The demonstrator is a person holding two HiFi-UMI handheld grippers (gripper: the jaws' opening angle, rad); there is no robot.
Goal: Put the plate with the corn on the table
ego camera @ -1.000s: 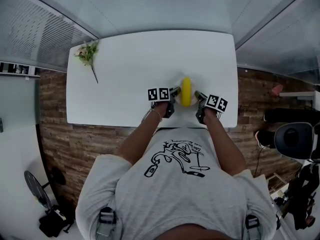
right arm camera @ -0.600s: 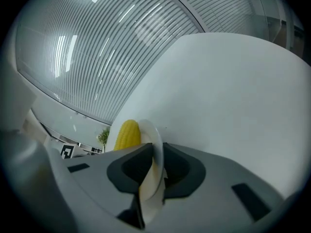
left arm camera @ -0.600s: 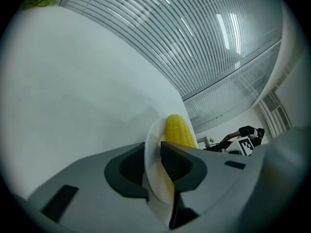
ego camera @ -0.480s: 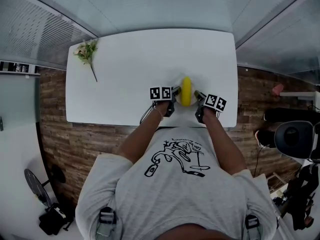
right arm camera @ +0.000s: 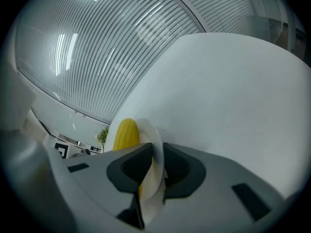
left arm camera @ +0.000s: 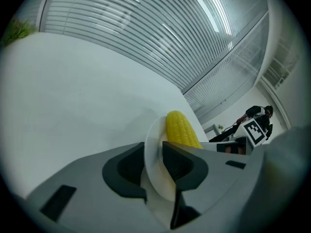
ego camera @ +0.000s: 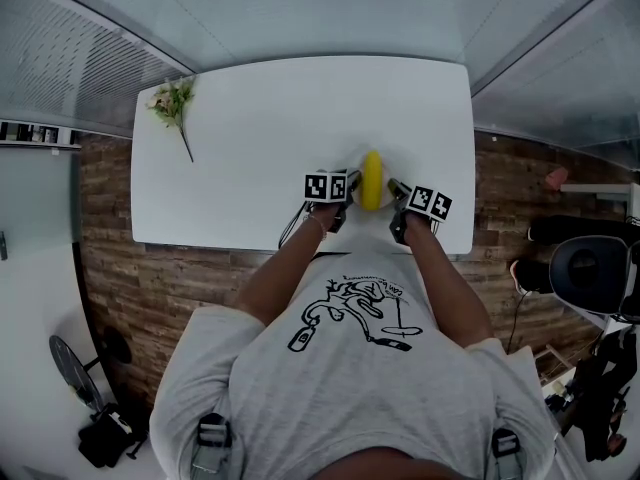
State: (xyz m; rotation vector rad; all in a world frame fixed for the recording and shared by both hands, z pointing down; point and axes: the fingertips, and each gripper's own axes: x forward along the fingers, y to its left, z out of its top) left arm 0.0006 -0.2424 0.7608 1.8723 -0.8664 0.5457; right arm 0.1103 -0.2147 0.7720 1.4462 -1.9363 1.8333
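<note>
A plate bearing a corn cob is seen at the near edge of the white worktop, right of centre. Its left rim sits between the jaws of the left gripper, which have just been opening and are spread. Its right rim is pinched by the right gripper. A flower sprig lies at the far left corner.

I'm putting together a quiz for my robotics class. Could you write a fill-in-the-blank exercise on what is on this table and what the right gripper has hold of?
1. The right gripper is clamped on the rim of a white ___.
2. On it lies a yellow ear of ___.
3. In the head view, the flowers lie at the table's far ___ corner.

Missing words: plate; corn; left.
</note>
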